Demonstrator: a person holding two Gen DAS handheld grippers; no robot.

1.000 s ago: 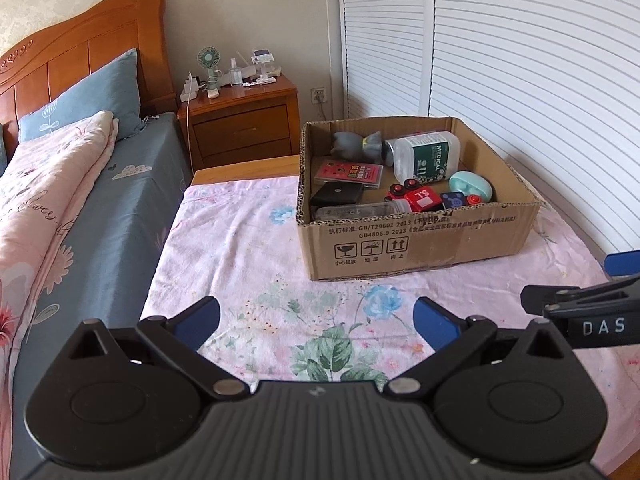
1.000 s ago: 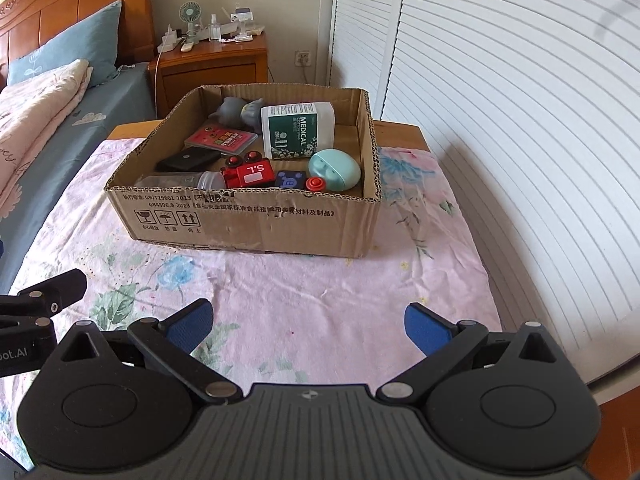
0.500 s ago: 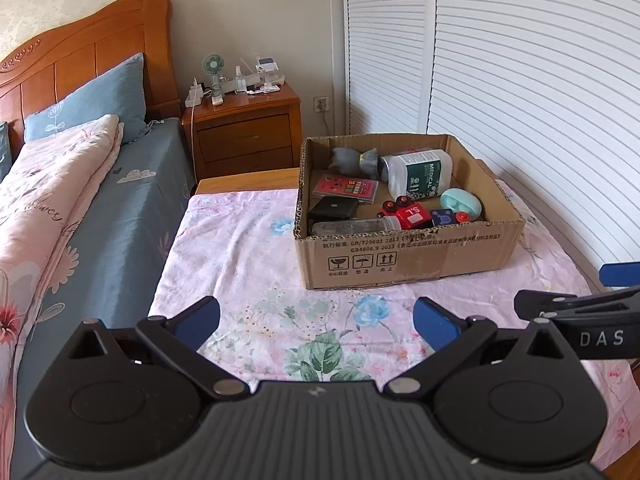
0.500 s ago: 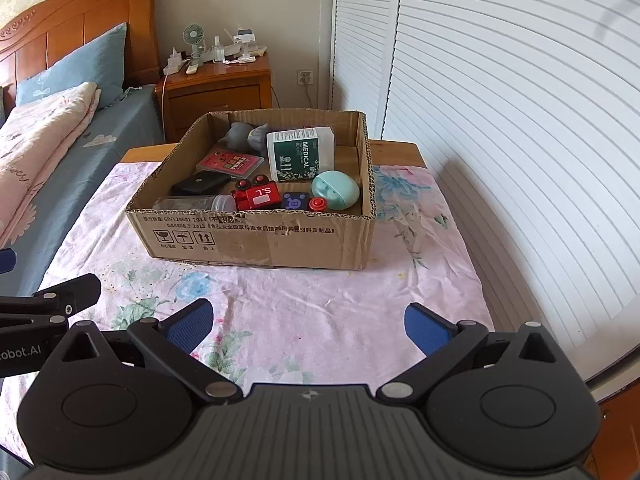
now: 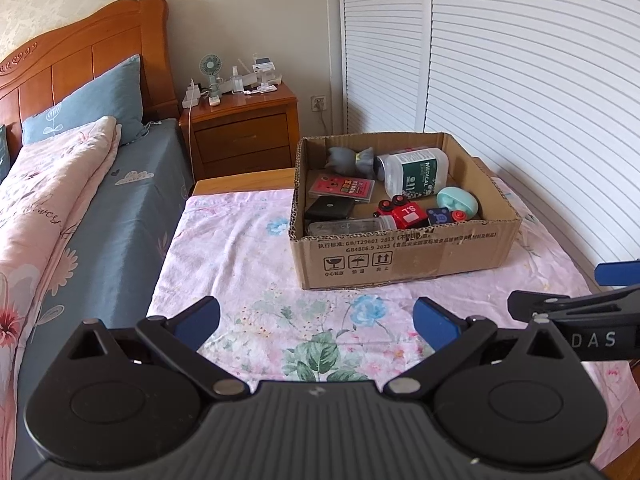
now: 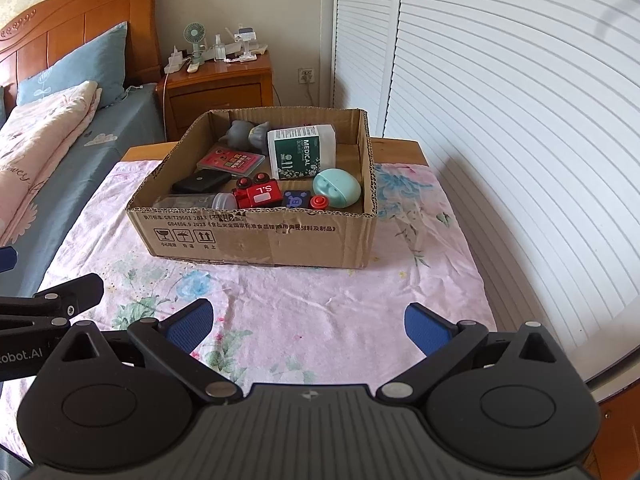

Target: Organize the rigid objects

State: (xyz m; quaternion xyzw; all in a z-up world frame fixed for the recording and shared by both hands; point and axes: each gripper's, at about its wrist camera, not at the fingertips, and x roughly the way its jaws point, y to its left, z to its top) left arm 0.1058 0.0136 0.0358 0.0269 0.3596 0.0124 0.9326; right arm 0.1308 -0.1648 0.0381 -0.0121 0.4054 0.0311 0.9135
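From the left wrist view, we see our left gripper (image 5: pixel 316 320) with its jaws spread wide and nothing between them, held over the floral cloth on the table (image 5: pixel 248 264). The cardboard box (image 5: pixel 400 256) stands well ahead of the jaws and a little to the right, apart from them. Inside it lie a white medical bottle (image 5: pixel 416 171) on its side, a red toy car (image 5: pixel 402 213), a mint oval case (image 5: pixel 458 202), a black wallet (image 5: pixel 330 208), a red card pack (image 5: pixel 342 187), a grey toy figure (image 5: pixel 350 158) and a clear bottle (image 5: pixel 348 227) against the near wall. The right gripper's tip (image 5: pixel 576 308) juts in from the right edge.

From the right wrist view, our right gripper (image 6: pixel 308 322) also has its jaws spread and empty. The box (image 6: pixel 260 236) sits straight ahead of them, well apart, with the same items inside. The bed (image 6: pixel 80 132) and a nightstand (image 6: pixel 218 88) lie to the left beyond.
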